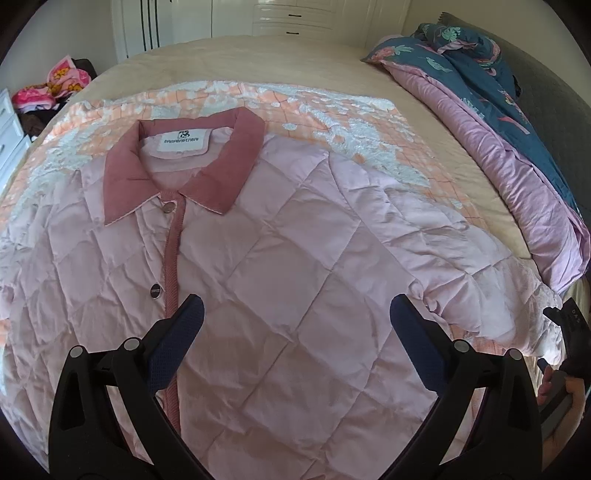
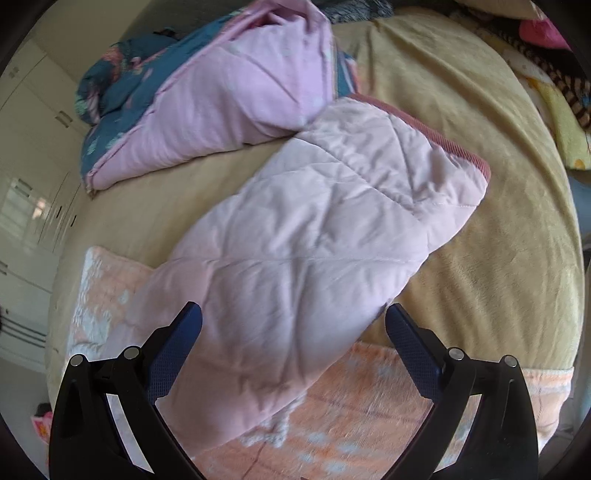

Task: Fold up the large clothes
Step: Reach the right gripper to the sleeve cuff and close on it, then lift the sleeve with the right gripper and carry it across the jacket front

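Pink jacket (image 1: 280, 266) lies flat, front up, buttoned, on peach blanket (image 1: 332, 107) on bed (image 2: 480, 258). No fold made yet; sleeve (image 2: 314, 229) sticks out sideways. Left gripper (image 1: 295, 317) & right gripper (image 2: 293, 325): jaws wide apart, empty. Sleeves and body all left.

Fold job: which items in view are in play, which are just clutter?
In play: pink quilted jacket, its sleeve, left gripper and right gripper, jaws open.
Clutter: duvet, orange blanket, clothes pile, drawers.

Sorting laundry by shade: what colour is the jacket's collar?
Dusty rose collar on a pale pink jacket; left wrist view.
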The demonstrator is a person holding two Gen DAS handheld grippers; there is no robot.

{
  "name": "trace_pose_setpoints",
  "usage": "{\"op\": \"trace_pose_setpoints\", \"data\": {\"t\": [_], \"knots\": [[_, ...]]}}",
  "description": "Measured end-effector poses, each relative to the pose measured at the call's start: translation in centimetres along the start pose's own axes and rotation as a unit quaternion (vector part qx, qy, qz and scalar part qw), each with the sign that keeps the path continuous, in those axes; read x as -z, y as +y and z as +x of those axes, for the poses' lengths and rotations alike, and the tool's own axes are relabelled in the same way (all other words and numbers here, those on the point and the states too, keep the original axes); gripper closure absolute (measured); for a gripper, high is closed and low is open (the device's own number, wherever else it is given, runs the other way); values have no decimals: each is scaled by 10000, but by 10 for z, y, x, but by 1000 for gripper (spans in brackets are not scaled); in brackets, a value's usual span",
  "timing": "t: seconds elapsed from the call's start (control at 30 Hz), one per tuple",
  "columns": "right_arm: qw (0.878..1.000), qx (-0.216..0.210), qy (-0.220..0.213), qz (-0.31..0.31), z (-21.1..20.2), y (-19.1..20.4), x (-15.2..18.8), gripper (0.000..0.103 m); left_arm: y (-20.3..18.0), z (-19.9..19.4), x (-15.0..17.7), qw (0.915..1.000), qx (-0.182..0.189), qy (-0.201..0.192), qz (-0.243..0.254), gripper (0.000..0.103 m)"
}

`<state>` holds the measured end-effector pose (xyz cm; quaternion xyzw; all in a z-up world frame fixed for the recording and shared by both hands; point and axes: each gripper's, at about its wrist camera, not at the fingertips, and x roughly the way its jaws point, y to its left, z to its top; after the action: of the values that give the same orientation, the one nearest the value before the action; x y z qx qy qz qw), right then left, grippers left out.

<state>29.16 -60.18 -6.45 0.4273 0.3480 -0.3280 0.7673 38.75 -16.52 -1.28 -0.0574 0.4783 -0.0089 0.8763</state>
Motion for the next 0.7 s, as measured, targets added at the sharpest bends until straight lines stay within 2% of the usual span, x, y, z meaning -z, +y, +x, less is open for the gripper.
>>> {"op": "trace_pose_setpoints", "data": {"t": [0.13, 0.3, 0.37, 0.43, 0.5, 0.53, 0.7], "knots": [[9994, -59, 53, 343, 17, -14, -10, 4, 6, 3, -3, 10000, -31, -2, -9, 8], [9983, -287, -195, 473, 22, -18, -17, 5, 20, 2, -10, 10000, -59, -34, -66, 8], [9971, -385, -298, 586, 21, -21, -18, 21, 27, 0, -11, 9999, -74, -55, -83, 8], [9950, -620, -330, 717, 22, -27, -22, 63, 37, -4, -12, 9999, -85, -61, -111, 8], [9929, -866, -429, 687, 17, -27, -23, 76, 46, -7, -13, 9998, -94, -81, -144, 8], [9924, -953, -560, 544, 10, -22, -24, 81, 49, -9, -13, 9998, -89, -82, -160, 8], [9826, -1520, -1042, -230, -28, 13, -23, 85, 67, -22, -17, 9995, 17, -184, -246, 8]]}}
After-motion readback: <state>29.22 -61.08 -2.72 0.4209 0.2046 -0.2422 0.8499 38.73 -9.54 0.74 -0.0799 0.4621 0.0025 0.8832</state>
